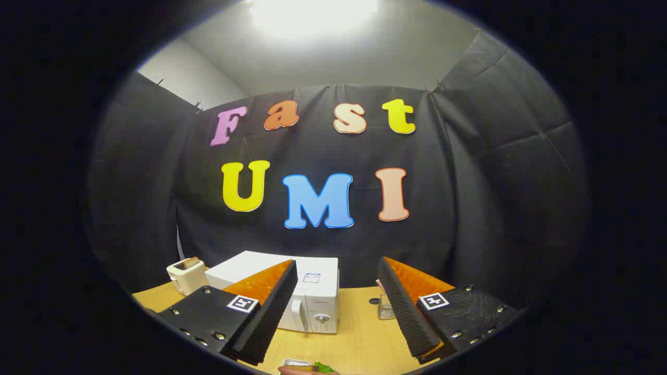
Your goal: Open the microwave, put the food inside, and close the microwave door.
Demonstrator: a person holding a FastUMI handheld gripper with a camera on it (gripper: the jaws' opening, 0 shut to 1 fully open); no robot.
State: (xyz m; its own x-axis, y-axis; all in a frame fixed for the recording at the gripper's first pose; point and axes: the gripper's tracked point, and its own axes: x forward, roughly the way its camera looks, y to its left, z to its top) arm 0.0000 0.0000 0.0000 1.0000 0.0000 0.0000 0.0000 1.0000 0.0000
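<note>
Microwave (292, 291) sat on the table (359, 338), white, door shut, handle and knob panel facing the camera; its left part was hidden behind the left finger. Food (307, 369) lay on the table well in front of the microwave, low between the 2 fingers and nearer the camera: a bit of green leaf, sth brownish and a white edge, mostly cut off so can't tell what it was exactly.

Toaster (186, 276) stood just left of the microwave, pale, w/ a slice sticking out the top. A small clear glass container (385, 308) stood to the right of the microwave, apart from it, partly behind the right finger; a small dark round spot (374, 301) lay on the table just beside it. Nothing stood btwn the food and the microwave door.

Gripper (337, 268) was spread wide, fingers well apart, holding nothing and touching nothing, raised above the table w/ the microwave's right half seen thru the gap.

Table was light wood grain. Black cloth wall (469, 208) hung behind and on both sides, pale ceiling above w/ a bright light (312, 13).
</note>
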